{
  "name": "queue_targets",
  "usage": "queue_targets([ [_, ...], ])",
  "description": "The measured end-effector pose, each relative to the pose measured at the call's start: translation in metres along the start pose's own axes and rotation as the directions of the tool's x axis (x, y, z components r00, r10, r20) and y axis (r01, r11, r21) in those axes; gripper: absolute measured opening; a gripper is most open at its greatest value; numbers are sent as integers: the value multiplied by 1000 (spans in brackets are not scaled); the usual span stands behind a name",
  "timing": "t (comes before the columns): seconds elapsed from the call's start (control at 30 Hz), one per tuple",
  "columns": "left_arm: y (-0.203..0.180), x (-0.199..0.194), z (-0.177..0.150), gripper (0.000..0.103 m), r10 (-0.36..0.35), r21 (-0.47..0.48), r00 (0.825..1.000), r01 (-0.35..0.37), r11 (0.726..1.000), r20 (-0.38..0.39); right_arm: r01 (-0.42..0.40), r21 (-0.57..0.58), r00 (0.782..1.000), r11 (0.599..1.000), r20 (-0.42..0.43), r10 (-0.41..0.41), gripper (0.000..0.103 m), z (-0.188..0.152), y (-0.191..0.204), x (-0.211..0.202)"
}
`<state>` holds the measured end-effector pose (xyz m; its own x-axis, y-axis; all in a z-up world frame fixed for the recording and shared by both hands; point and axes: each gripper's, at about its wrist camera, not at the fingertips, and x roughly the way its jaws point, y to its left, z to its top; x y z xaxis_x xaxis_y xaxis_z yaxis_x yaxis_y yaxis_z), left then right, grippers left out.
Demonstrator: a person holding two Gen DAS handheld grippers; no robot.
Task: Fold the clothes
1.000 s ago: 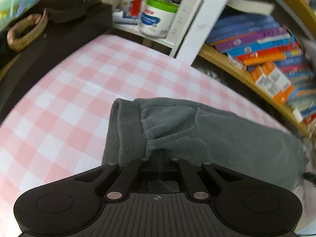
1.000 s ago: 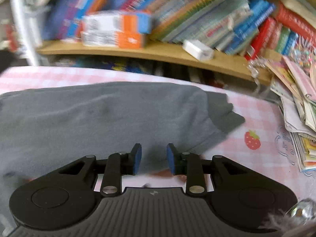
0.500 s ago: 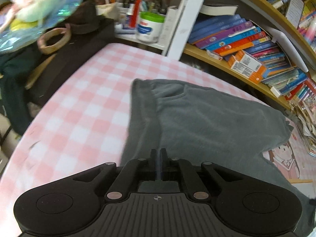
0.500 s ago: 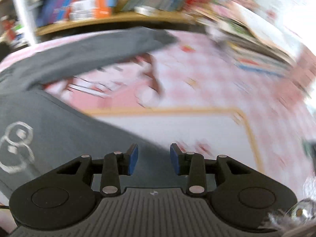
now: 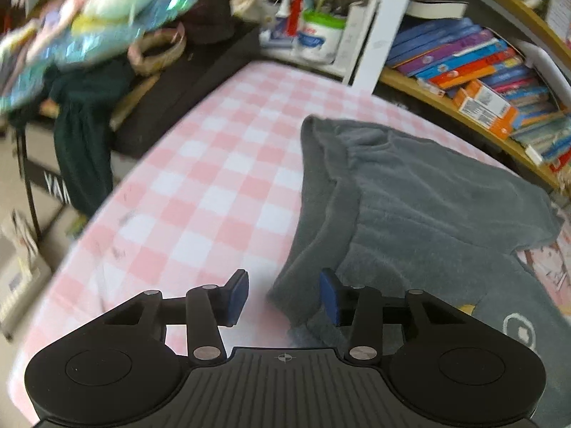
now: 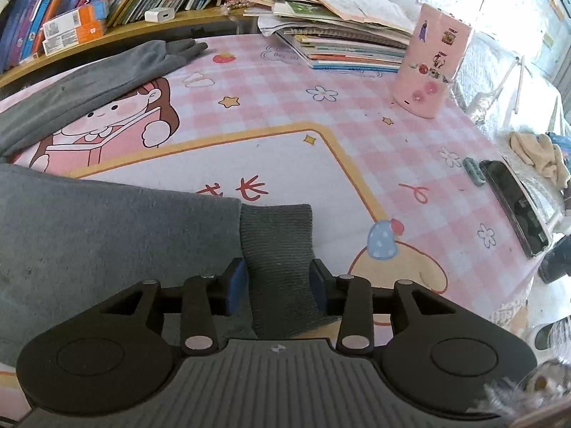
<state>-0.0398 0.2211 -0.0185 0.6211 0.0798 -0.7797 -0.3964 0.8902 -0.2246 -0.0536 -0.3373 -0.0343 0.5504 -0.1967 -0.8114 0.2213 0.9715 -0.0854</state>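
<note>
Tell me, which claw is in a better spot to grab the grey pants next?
Probably the right claw: the ribbed cuff of the grey pants lies between its open fingers. The left claw just opened, with only a fabric edge nearby.

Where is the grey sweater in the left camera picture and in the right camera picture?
Left wrist view: the grey sweater fills the right half, its hem corner between the left gripper's open jaws.
Right wrist view: the sweater covers the lower left, its ribbed cuff between the right gripper's jaws; the other sleeve lies at upper left.
Shared landmark: the orange box on the bookshelf, also at the right view's upper left.
</note>
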Motion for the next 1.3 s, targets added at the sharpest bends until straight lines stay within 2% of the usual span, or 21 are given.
queue_targets([
  [0.07,5,4,-2,38,-22,-56,1000,22,998,-13,-6,7,1000,1000,-6,6,36,-2,2,2],
  [0.13,11,6,-3,30,-61,-130,998,59,990,-14,-10,12,1000,1000,-13,10,36,-3,3,4],
  [0.17,14,7,-3,26,-80,-167,997,77,983,-12,-8,7,1000,1000,-18,8,36,-5,5,5],
  [0.2,17,7,-3,16,-95,-200,995,92,975,-5,-5,1,1000,1000,-19,5,36,-7,7,6],
  [0.23,21,6,-3,12,-107,-224,994,105,969,4,-2,-3,1000,1000,-14,2,37,-8,9,6],
  [0.3,27,0,-3,10,-115,-246,993,119,962,29,-2,-5,1000,1000,-13,1,37,-8,11,5],
  [0.37,30,-9,-3,10,-101,-230,994,109,967,46,-19,-5,1000,1000,-15,19,38,-7,12,5],
  [0.5,43,-5,-10,10,-57,-224,998,56,973,3,-44,-29,999,999,-3,44,39,-6,23,5],
  [0.63,43,-10,-12,12,-58,-176,998,58,983,4,-60,-42,998,997,4,60,40,-5,28,2],
  [0.73,40,-16,-10,21,-50,-114,999,49,992,-4,-73,-15,997,997,22,74,43,-5,23,-6],
  [0.83,37,-34,-7,22,-5,-84,998,10,996,61,-75,38,997,996,30,74,44,-5,12,-11],
  [0.93,32,-49,-2,22,-49,-55,988,58,997,144,-82,107,997,991,1,82,45,-6,2,-5],
  [1.03,18,-43,2,22,-91,12,989,90,996,113,-102,164,994,981,-14,106,46,-8,-1,1],
  [1.07,13,-39,1,22,-96,33,991,93,995,98,-101,155,994,983,-17,105,44,-8,1,1],
  [1.13,7,-30,-1,22,-111,49,992,108,993,67,-124,125,992,984,-16,127,24,-7,6,1],
  [1.17,5,-25,-3,22,-117,46,992,115,992,53,-136,113,990,984,-13,139,9,-6,8,0],
  [1.23,6,-18,-7,22,-126,33,992,125,992,23,-107,95,994,990,18,106,7,-3,14,-9],
  [1.3,8,-16,-12,22,-137,26,991,137,990,8,-54,45,994,998,101,49,7,-2,21,-27],
])
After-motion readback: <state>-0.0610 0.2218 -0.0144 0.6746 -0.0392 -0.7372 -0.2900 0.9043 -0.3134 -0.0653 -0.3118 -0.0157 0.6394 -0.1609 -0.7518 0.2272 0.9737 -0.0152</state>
